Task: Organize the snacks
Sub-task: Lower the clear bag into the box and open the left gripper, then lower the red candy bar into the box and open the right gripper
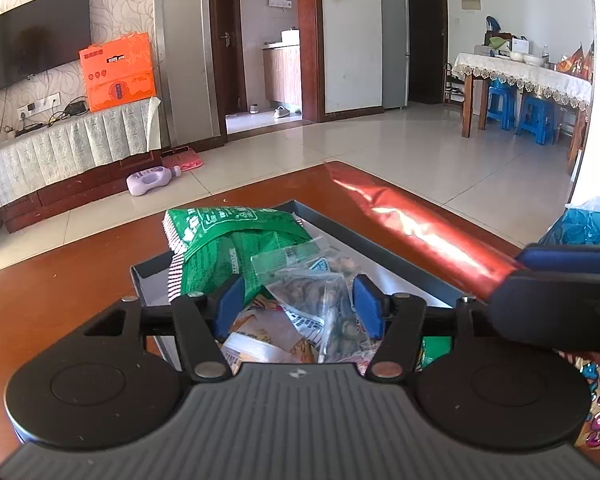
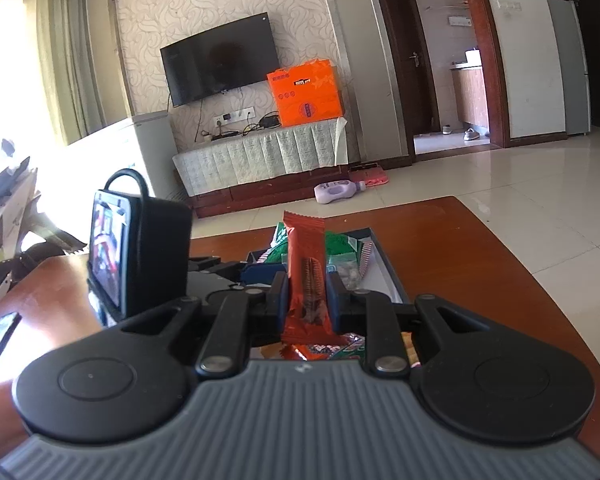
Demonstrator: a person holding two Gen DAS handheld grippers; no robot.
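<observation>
A shallow dark tray [image 1: 400,258] on the brown table holds a green snack bag [image 1: 228,248] and a clear bag of nuts [image 1: 320,292]. My left gripper [image 1: 298,304] is open, its blue pads on either side of the clear nut bag, not closed on it. My right gripper [image 2: 306,294] is shut on a long red-orange snack packet [image 2: 305,268] and holds it over the tray [image 2: 384,264]. In the left wrist view the same packet [image 1: 412,224] reaches in from the right across the tray's far rim, held by the right gripper [image 1: 512,276].
More snack packets lie close under the grippers [image 2: 324,350]. A pink and yellow bag [image 1: 598,412] and a blue plastic bag [image 1: 584,228] lie at the right. The left gripper's camera unit [image 2: 140,256] stands left of the tray. A phone [image 2: 0,334] lies on the table's left.
</observation>
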